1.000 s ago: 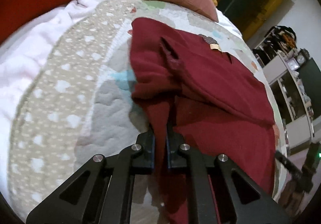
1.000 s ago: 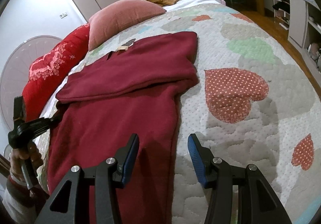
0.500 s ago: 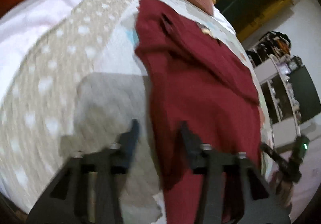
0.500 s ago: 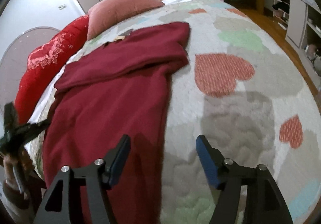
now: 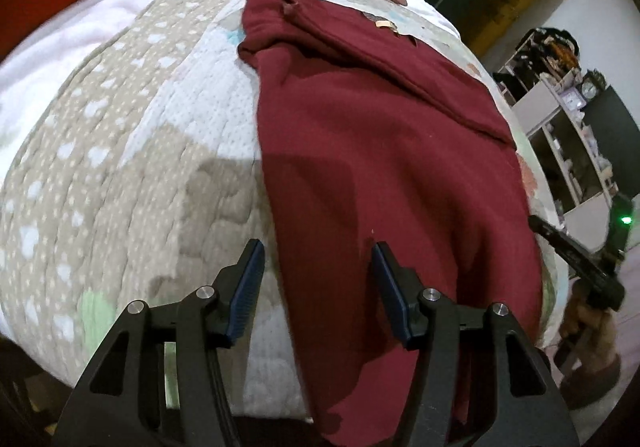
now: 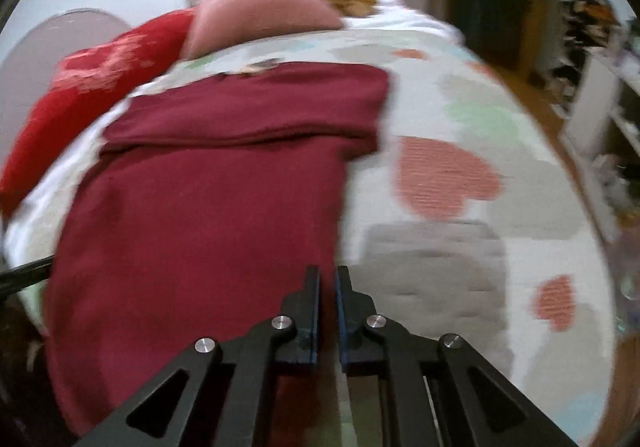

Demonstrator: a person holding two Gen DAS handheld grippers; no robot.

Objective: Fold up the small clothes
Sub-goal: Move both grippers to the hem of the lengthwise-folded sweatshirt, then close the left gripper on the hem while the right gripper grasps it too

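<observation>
A maroon garment (image 5: 380, 151) lies flat on the quilted bed, its top part folded over into a band, its bottom hem hanging over the near edge. It also shows in the right wrist view (image 6: 208, 199). My left gripper (image 5: 318, 263) is open, its jaws straddling the garment's left edge near the hem. My right gripper (image 6: 328, 279) is shut on the garment's right edge near the hem. The right gripper also shows at the far right of the left wrist view (image 5: 580, 259).
The bed has a white quilt with hearts (image 6: 444, 175). A pink pillow (image 6: 260, 19) and a red cushion (image 6: 104, 79) lie at the head. Shelves (image 5: 576, 135) and a wooden floor lie to the right of the bed.
My left gripper let go of the garment's left edge, opened and drew back toward the hem. My right gripper moved down to the right edge and closed on it.
</observation>
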